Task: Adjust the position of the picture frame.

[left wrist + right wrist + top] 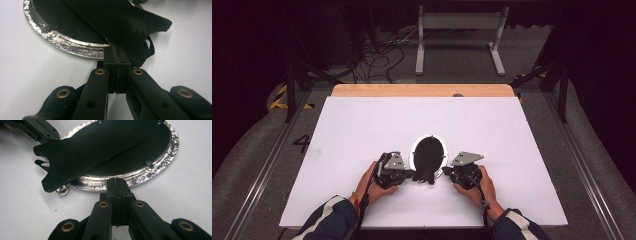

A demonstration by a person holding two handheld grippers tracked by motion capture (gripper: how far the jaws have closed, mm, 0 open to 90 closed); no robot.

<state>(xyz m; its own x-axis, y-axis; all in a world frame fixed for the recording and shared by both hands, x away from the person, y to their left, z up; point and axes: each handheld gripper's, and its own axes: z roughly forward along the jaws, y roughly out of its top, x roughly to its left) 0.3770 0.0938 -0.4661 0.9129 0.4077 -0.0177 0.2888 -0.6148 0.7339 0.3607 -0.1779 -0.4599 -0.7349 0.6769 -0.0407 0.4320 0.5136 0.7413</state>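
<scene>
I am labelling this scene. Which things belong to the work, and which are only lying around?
In the work: oval silver frame, its black stand flap, left gripper, right gripper, both shut.
Lying around: white table, white bench, floor cables.

Closed claw [117,185] touches silver oval frame [140,178].

floor: grey carpet [252,150] | cables [377,55] | white frame [459,22] beyond | surroundings dark | table [362,125] white, lit
</scene>
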